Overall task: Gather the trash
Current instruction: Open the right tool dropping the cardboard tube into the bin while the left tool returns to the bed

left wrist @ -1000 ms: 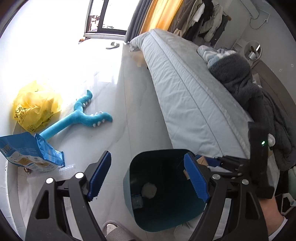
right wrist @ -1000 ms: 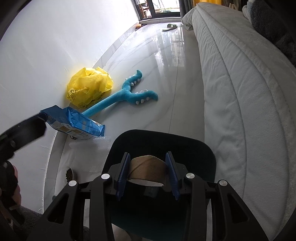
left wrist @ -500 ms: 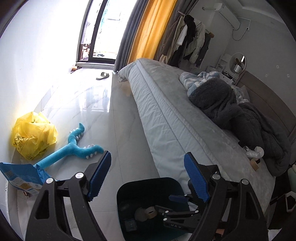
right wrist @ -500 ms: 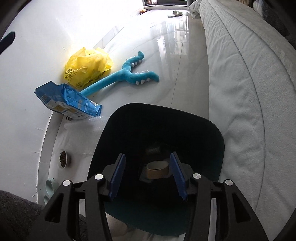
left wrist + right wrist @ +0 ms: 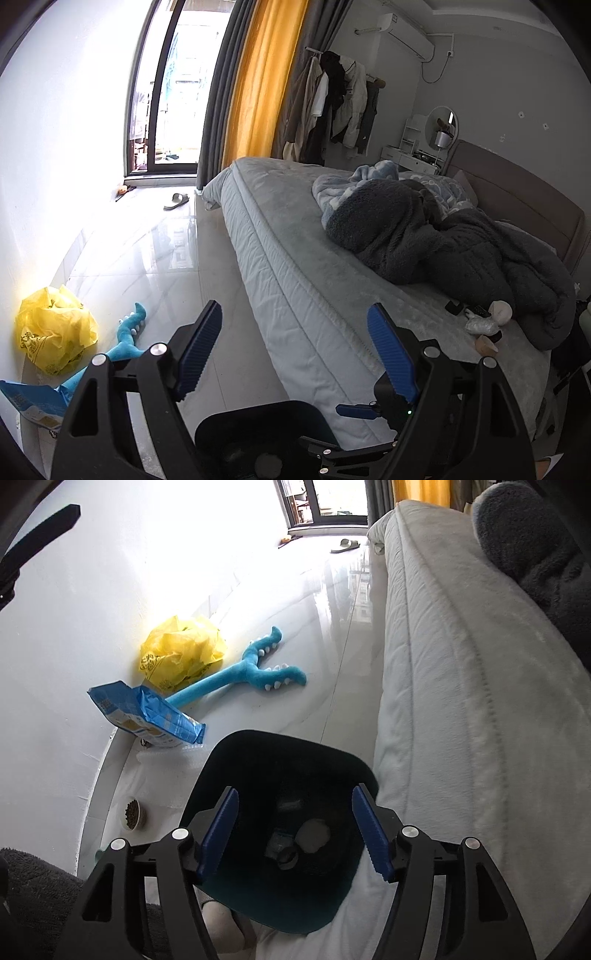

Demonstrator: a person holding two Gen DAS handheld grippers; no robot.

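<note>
Beside the quilted bed (image 5: pixel 461 701), both hand-held grippers, left (image 5: pixel 295 354) and right (image 5: pixel 295 830), gape wide and empty above the dark, smooth-walled bin (image 5: pixel 236 760) holding crumpled trash (image 5: pixel 314 836), a crinkly yellow bag (image 5: pixel 183 653) lying nearby.

Daylight from window (image 5: pixel 173 96), floor (image 5: pixel 332 602) glare, fisheye-warped edges
</note>
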